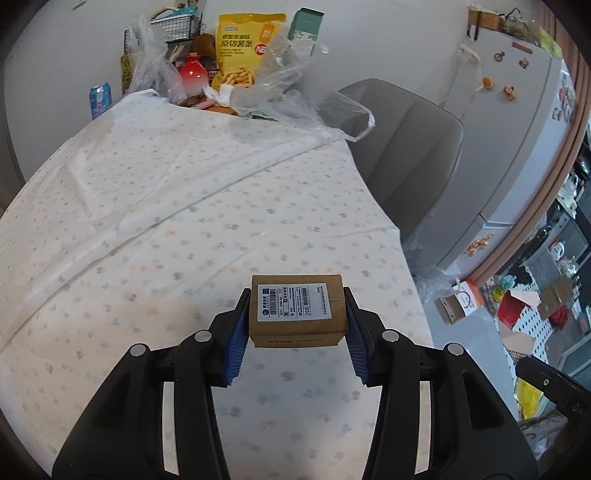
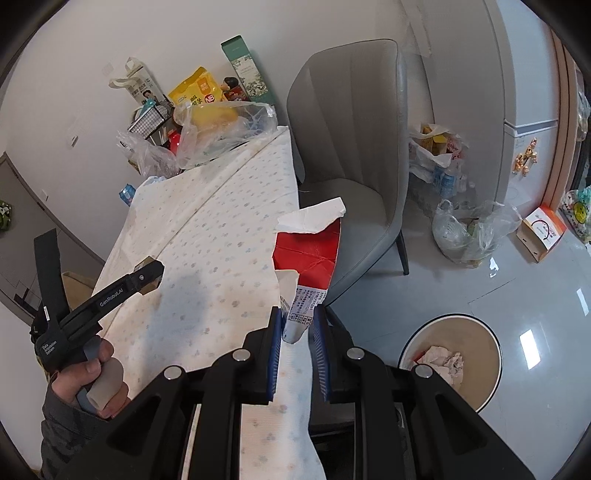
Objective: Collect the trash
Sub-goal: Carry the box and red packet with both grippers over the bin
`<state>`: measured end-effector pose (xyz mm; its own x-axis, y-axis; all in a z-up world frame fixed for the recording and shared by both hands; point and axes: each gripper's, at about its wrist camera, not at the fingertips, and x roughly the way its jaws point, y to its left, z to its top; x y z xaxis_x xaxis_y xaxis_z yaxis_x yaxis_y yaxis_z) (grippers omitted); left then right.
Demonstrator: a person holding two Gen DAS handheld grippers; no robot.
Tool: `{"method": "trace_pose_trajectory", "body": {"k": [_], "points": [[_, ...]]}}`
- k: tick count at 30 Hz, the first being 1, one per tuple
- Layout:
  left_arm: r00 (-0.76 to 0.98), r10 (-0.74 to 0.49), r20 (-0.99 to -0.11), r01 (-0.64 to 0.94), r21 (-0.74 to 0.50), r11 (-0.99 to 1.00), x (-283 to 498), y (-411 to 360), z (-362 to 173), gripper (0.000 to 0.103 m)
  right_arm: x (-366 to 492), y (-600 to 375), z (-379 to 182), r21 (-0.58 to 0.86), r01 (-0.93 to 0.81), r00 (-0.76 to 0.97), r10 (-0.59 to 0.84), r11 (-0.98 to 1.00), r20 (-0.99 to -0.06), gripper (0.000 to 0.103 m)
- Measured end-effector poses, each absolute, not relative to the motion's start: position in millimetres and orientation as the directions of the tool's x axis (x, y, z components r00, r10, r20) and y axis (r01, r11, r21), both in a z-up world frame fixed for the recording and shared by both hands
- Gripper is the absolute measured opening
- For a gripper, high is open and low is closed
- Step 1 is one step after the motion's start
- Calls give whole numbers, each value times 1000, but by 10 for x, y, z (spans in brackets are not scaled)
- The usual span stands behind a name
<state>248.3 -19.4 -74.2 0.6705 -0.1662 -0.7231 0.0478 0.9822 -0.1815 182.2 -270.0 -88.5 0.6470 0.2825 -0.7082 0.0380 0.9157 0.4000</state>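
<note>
My left gripper (image 1: 297,314) is shut on a small brown cardboard box (image 1: 297,314) with a white shipping label, held just above the table's dotted cloth (image 1: 166,206). My right gripper (image 2: 298,321) is shut on a torn red and white paper wrapper (image 2: 306,254), held at the table's right edge. The left gripper also shows in the right wrist view (image 2: 147,275), with the hand on its handle. A round beige trash bin (image 2: 452,354) with crumpled paper inside stands on the floor at lower right.
At the table's far end lie clear plastic bags (image 1: 288,99), a yellow snack bag (image 1: 243,48), a green box (image 1: 304,26), a red vase (image 1: 194,75) and a blue can (image 1: 100,99). A grey chair (image 2: 354,166) stands by the table. Filled plastic bags (image 2: 469,229) sit on the floor.
</note>
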Motion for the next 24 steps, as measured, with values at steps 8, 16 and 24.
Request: {"method": "trace_pose_trajectory", "body": {"k": [8, 16, 24], "points": [[643, -235, -729, 150, -181, 972, 2451, -683, -751, 47, 1658, -3141, -986, 400, 125, 656, 227, 908, -720, 18], [620, -287, -730, 239, -173, 955, 2401, -1149, -745, 47, 1531, -3570, -1152, 385, 215, 646, 165, 897, -745, 18], [582, -323, -746, 298, -173, 939, 2309, -1465, -833, 47, 1470, -3874, -1439, 384, 295, 615, 133, 875, -777, 39]]}}
